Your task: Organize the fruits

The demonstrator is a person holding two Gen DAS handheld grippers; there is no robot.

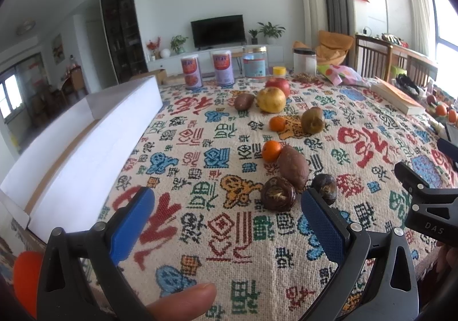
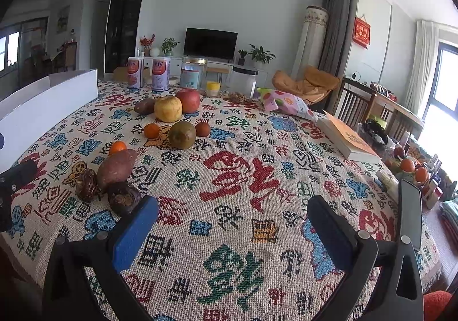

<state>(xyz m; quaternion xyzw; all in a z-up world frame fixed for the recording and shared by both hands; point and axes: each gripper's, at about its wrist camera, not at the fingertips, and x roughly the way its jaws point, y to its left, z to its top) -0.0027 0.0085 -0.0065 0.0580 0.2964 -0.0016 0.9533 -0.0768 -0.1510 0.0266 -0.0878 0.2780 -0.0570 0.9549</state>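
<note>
Nothing was picked yet; this looked like the approach step. Left gripper point(image 1: 226, 223) and right gripper point(image 2: 232, 230) both hung released and empty over the cloth point(image 2: 243, 126). Fruits point(image 1: 293, 166) lay ahead-right of the left gripper, the white box point(image 1: 94, 143) ahead-left. Next move probably called for reaching the nearest dark fruit point(image 1: 277, 193).

fruits point(image 1: 271, 99) lie mid-table point(image 2: 257, 235), box point(image 1: 94, 132) left, cans point(image 1: 191, 71) behind.

Daylight from the windows point(image 2: 446, 97) far right of the fingers blows out to white glare, leaving the room bright and shadows soft. Fisheye distortion bends the bench point(image 2: 234, 177) and darkens the corners; the thumb point(image 1: 183, 302) below the fingers is blurred.
</note>
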